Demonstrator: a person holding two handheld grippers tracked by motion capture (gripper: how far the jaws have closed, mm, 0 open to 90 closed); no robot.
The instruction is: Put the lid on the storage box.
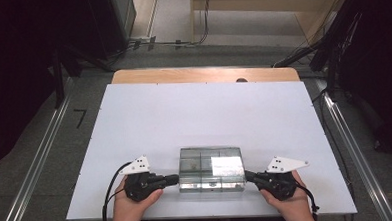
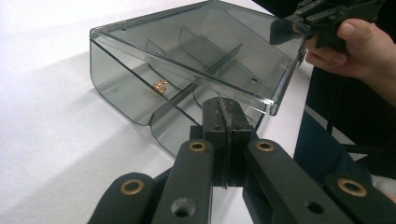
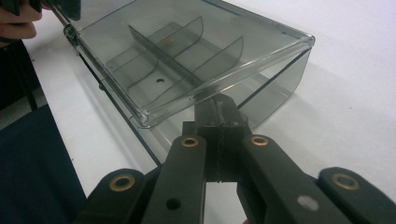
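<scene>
1 clear divided box (image 1: 211, 169) on white table (image 1: 199, 115), 2 tongs, left (image 1: 176, 179) and right (image 1: 248, 176), both clenched at its ends

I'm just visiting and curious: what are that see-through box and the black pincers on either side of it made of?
The box looks like smoky clear plastic, glossy: its dividers and the white table show through its walls, and its edges catch the light. The left gripper and right gripper look like matte black plastic, perhaps moulded or printed, with brass-coloured rings at the joints, probably metal.

White table (image 1: 204, 115) on grey floor (image 1: 36, 162)
</scene>
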